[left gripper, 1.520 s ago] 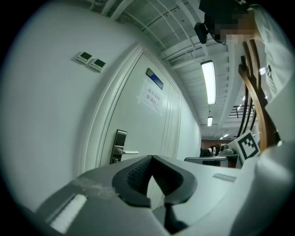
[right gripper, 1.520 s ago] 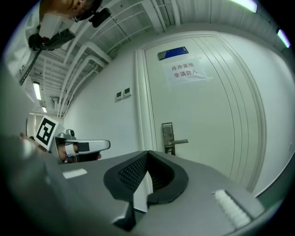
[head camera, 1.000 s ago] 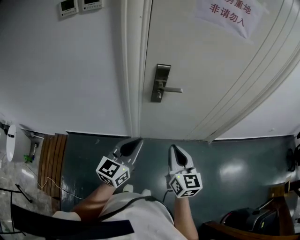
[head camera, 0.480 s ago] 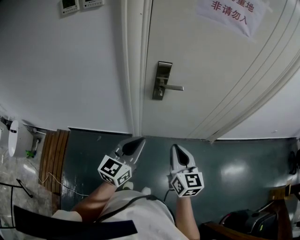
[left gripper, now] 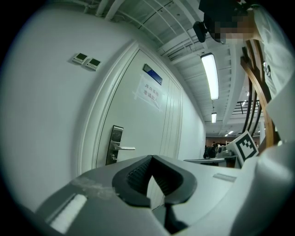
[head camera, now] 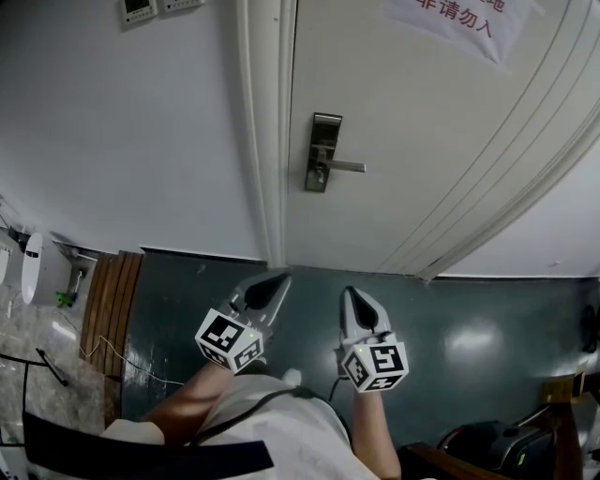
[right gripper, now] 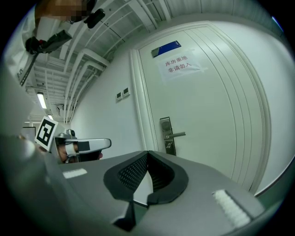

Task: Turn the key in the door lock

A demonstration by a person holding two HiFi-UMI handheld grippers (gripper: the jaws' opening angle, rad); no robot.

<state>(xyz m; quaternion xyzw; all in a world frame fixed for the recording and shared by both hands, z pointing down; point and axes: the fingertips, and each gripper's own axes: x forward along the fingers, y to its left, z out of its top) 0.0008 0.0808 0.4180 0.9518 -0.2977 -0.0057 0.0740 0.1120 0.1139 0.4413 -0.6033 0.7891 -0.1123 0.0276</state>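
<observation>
step: approach, nothing reached yet | door lock: on door, well ahead of both | left gripper, right gripper: pinched closed, empty (key too small to discern) | next: reach door lock, grip key

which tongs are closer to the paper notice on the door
Right. The right tongs are below and left of the paper notice; the left tongs are further to the left. Both are far from it.

My left gripper and right gripper: grey
1 black-and-white marker cube each (I wear a white shirt, black strap).
</observation>
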